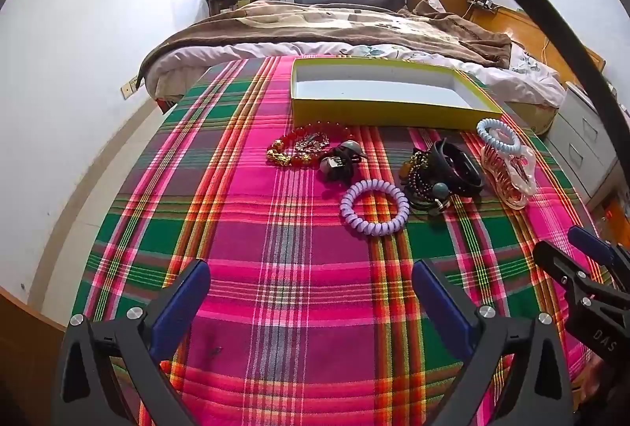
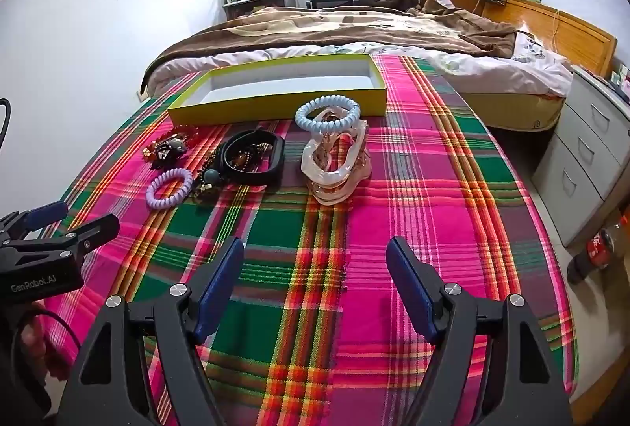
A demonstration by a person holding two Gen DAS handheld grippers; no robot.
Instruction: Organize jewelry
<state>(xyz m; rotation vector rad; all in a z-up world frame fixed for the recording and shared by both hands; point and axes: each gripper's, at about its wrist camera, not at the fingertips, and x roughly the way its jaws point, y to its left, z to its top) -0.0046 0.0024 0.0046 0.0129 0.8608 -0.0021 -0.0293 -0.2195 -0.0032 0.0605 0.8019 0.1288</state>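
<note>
A shallow yellow box (image 1: 378,111) (image 2: 275,111) with a white inside stands empty at the far end of the plaid cloth (image 1: 275,268) (image 2: 413,209). In front of it lie a red and gold bead bracelet (image 1: 299,144), a purple coil hair tie (image 1: 374,207) (image 2: 169,187), a black band over dark beads (image 1: 453,168) (image 2: 252,160), a light blue coil tie (image 1: 498,134) (image 2: 327,113) and a clear pink hair claw (image 1: 512,174) (image 2: 334,170). My left gripper (image 1: 311,278) is open, well short of the purple tie. My right gripper (image 2: 315,254) is open, nearer than the claw.
A bed with a brown blanket (image 1: 334,20) (image 2: 354,24) lies beyond the table. Grey drawers (image 2: 590,158) and a cola bottle (image 2: 598,249) stand at the right. Each gripper shows at the edge of the other's view, the right gripper (image 1: 582,256) and the left gripper (image 2: 59,225).
</note>
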